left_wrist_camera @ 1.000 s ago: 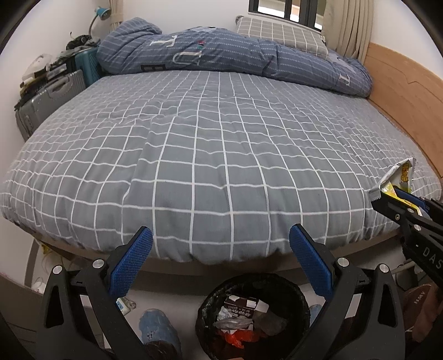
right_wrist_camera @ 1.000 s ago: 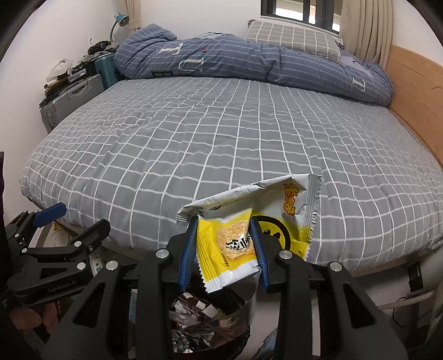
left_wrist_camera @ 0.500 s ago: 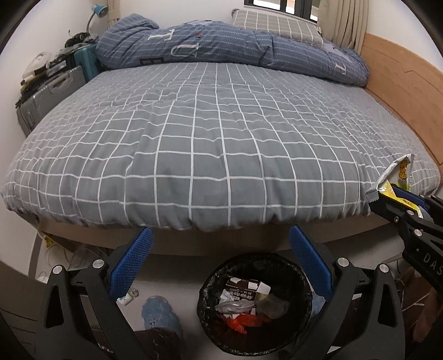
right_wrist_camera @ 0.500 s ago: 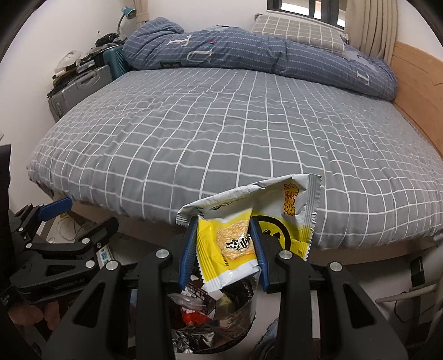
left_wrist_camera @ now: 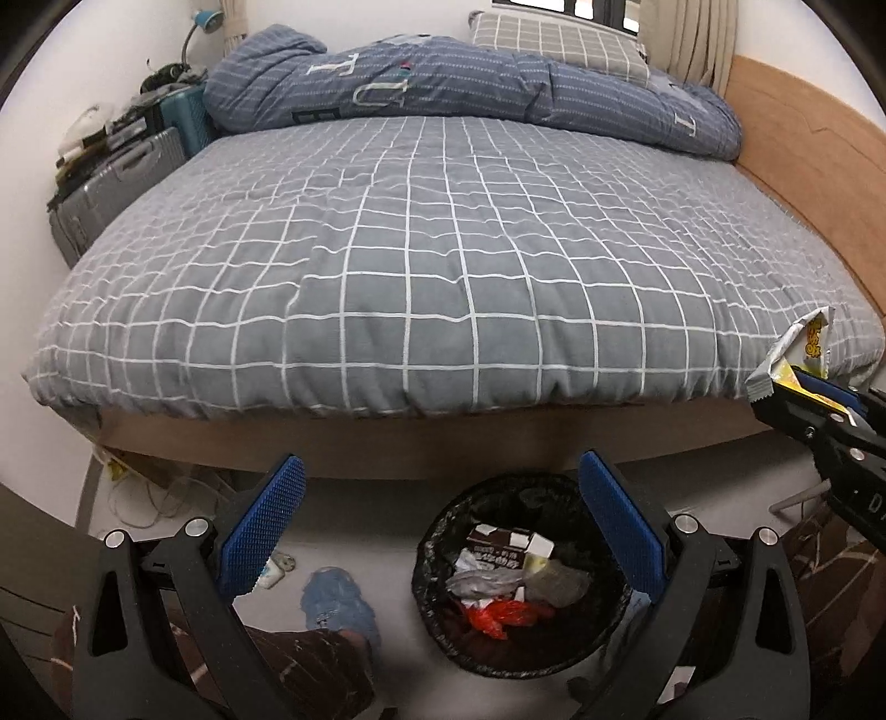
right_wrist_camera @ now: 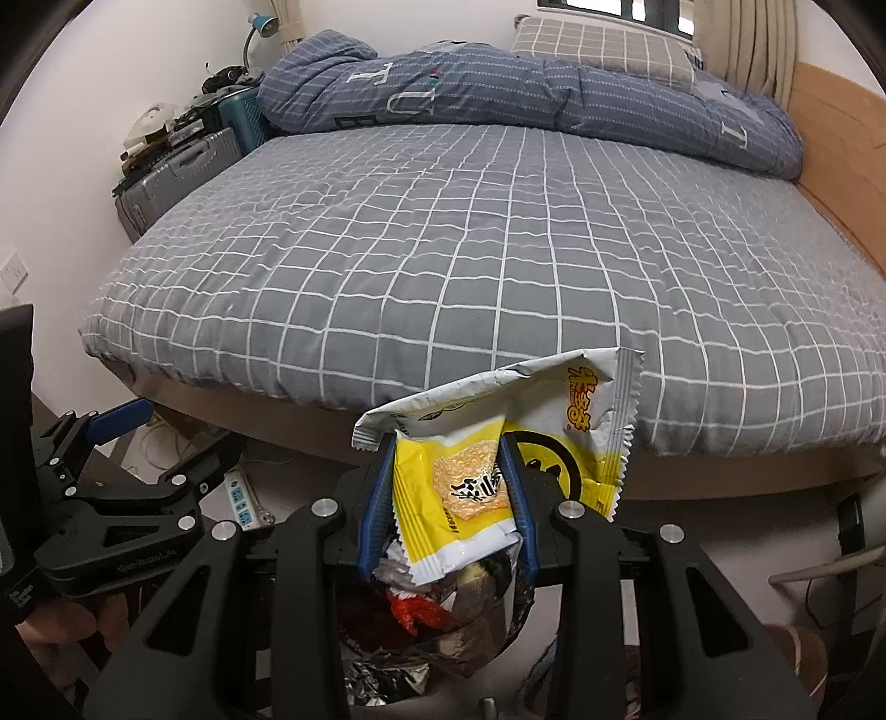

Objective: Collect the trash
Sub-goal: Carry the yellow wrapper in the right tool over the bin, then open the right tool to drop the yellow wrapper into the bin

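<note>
Nearly there: right gripper (right_wrist_camera: 449, 498) fingers clamped on a yellow snack wrapper (right_wrist_camera: 498, 437) above the part-filled trash bin (left_wrist_camera: 520, 576), left gripper (left_wrist_camera: 437, 531) fingers apart, empty

I'm looking at a small bedroom. Bed (left_wrist_camera: 421, 266) fills most of the view, grey cover with a white grid, wooden frame showing along the near edge. Blue-grey duvet (left_wrist_camera: 470, 94) bunched across the far end, checked pillow (left_wrist_camera: 559, 41) behind it. Wooden headboard panel (left_wrist_camera: 803, 149) runs down the right side. Window (right_wrist_camera: 609, 11) above the pillow, beige curtain (right_wrist_camera: 736, 44) beside it. White walls, pale floor (left_wrist_camera: 387, 559). Left of the bed: grey suitcase (left_wrist_camera: 111, 194), teal suitcase (left_wrist_camera: 185, 122), clutter piled on top, blue desk lamp (left_wrist_camera: 207, 19). Power strip (right_wrist_camera: 241, 495) and loose cables on the floor under the bed edge. Light is even and soft.
</note>
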`<state>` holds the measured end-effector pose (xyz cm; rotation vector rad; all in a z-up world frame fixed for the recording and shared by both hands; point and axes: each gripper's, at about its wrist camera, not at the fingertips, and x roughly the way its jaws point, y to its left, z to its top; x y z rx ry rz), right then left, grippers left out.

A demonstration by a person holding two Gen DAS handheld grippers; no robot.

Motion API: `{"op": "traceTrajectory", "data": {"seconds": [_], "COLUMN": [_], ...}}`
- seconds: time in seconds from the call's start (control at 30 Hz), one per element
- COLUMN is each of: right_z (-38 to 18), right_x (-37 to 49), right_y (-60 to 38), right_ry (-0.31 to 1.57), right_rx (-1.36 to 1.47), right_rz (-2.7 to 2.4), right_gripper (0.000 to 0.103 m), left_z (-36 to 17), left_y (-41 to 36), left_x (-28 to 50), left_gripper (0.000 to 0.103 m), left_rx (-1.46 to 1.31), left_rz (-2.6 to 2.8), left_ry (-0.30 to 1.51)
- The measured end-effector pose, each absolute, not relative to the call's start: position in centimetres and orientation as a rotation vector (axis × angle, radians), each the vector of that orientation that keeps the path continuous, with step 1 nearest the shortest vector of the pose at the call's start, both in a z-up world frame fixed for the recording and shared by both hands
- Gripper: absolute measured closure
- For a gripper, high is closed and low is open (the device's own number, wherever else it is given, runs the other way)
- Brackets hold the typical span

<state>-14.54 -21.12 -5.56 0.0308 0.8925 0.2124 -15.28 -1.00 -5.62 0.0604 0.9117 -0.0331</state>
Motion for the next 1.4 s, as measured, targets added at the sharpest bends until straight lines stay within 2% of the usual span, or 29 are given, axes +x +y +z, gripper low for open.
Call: {"op": "traceTrajectory", "data": {"seconds": [0.17,0.5,0.93,1.0,1.13,1.33,1.4], "right_z": [-6.0,-13.8,-21.6,-22.4,-23.4,-23.6,-23.3], "right_x": [-16.1,-15.0,-10.8,-10.5,-10.4,-10.6,-10.6], "right_y": [-20.5,-18.8,-16.0,-15.5,-14.6,-14.8,-15.3], "right_ry": [0.922,1.071,1.233,1.253,1.275,1.262,1.252], "right_rx": [0.064,0.049,0.045,0.038,0.025,0.017,0.018], "right_rz": [0.224,0.246,0.288,0.306,0.312,0.293,0.268], "right_gripper": [0.068,0.068,0.066,0.058,0.056,0.037,0.025], "left_z": [-5.9,-13.2,-18.8,-19.1,-19.4,-19.3,-19.1], "left_y": [0.3,1.6,2.9,3.2,3.7,3.7,3.7], "left_x": [-16.5,-15.7,-12.8,-12.7,-12.5,-12.5,-12.6], "left_gripper": [0.006,0.006,0.006,0.006,0.006,0.006,0.006], "left_rx": [0.023,0.002,0.02,0.024,0.005,0.0,-0.004], "left_rz": [-0.011,-0.021,0.015,0.018,0.033,0.034,0.031], "left_ry": [0.937,1.05,1.154,1.162,1.167,1.166,1.168]}}
